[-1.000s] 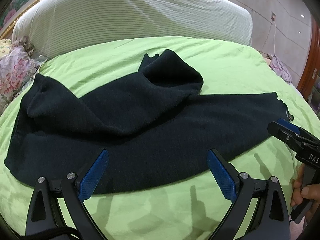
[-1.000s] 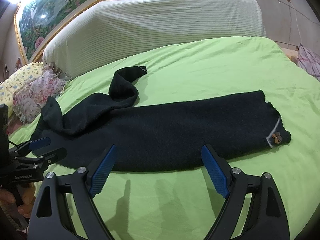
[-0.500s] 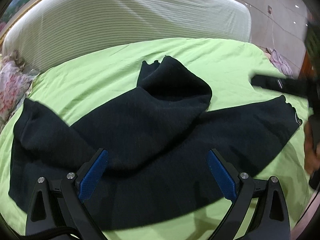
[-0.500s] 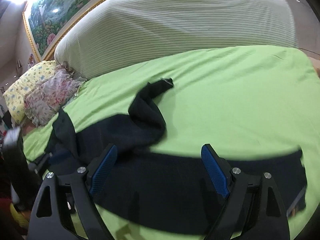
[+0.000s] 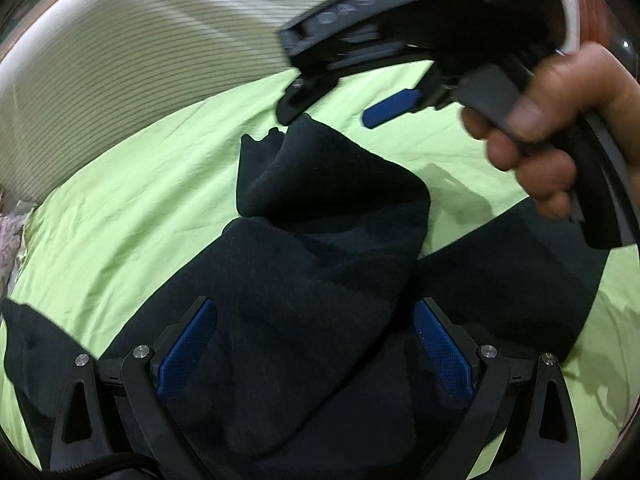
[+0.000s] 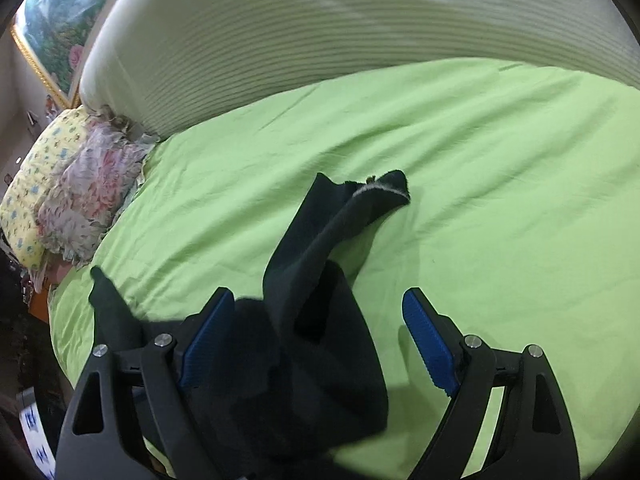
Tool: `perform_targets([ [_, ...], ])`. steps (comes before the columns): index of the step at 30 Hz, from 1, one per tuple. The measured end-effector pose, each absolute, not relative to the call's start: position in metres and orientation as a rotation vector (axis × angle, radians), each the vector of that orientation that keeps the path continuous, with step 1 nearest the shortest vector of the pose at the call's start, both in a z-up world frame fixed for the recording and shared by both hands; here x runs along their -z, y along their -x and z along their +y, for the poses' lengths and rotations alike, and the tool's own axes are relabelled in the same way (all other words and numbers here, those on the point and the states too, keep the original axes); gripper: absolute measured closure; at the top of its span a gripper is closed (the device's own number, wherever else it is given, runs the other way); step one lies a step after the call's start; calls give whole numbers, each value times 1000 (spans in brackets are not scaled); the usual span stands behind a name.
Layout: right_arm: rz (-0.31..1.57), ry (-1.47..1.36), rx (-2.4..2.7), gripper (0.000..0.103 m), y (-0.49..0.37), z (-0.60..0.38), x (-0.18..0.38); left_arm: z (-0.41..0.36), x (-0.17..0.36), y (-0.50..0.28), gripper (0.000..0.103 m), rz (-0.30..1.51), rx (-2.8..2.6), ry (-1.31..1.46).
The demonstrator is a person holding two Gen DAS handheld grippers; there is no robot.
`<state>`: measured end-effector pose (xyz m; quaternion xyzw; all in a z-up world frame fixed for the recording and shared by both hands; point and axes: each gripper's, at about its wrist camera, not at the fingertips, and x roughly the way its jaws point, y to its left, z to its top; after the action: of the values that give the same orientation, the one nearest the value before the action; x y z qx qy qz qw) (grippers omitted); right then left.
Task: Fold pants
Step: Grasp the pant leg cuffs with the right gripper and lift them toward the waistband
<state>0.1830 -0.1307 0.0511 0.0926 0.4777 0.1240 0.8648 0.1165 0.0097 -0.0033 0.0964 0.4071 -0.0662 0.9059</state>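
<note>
Dark navy pants [image 5: 320, 280] lie on a lime-green bed sheet [image 5: 132, 200], with one leg bunched and folded back toward the headboard. My left gripper [image 5: 316, 344] is open, low over the middle of the pants. My right gripper [image 6: 316, 340] is open above the bunched leg [image 6: 320, 248], whose cuff [image 6: 384, 188] points away from me. In the left wrist view the right gripper [image 5: 344, 108] hangs over the folded leg's cuff, held by a hand [image 5: 552, 120].
A striped pale headboard [image 6: 320, 40] stands behind the bed. Floral pillows [image 6: 72, 192] lie at the left edge. A framed painting [image 6: 52, 32] hangs on the wall at upper left.
Both grippers moved forward over the pants. The right gripper swung from the bed's right side up to the folded leg near the headboard. Both stay open.
</note>
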Motion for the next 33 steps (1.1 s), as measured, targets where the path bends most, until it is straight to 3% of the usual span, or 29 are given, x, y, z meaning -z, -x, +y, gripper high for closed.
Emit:
perform_targets([
  [4, 1021, -243, -256, 18, -206, -129, -41, 11, 13, -127, 4, 873, 139, -205],
  [6, 1041, -272, -247, 26, -215, -130, -33, 11, 18, -129, 4, 886, 140, -219],
  [8, 1052, -304, -235, 49, -220, -133, -27, 8, 24, -129, 4, 898, 131, -253],
  [9, 1052, -322, -237, 74, -220, -134, -25, 6, 26, -129, 4, 900, 121, -277],
  [10, 1043, -338, -240, 91, -218, -137, -25, 5, 28, -129, 5, 902, 117, -297],
  [11, 1025, -345, -235, 94, -214, -140, -28, 4, 30, -129, 7, 903, 118, -307],
  [13, 964, -351, -202, 96, -202, -149, -38, 4, 31, -130, 18, 909, 130, -306],
  [18, 823, -457, -126, 96, -157, -195, -71, 15, 21, -130, 78, 925, 139, -290],
  [23, 675, -537, -20, 97, -89, -248, -106, 40, -5, -118, 90, 908, 186, -170],
  [33, 590, -624, 127, 97, 31, -278, -90, 42, -29, -63, 90, 843, 297, -156],
])
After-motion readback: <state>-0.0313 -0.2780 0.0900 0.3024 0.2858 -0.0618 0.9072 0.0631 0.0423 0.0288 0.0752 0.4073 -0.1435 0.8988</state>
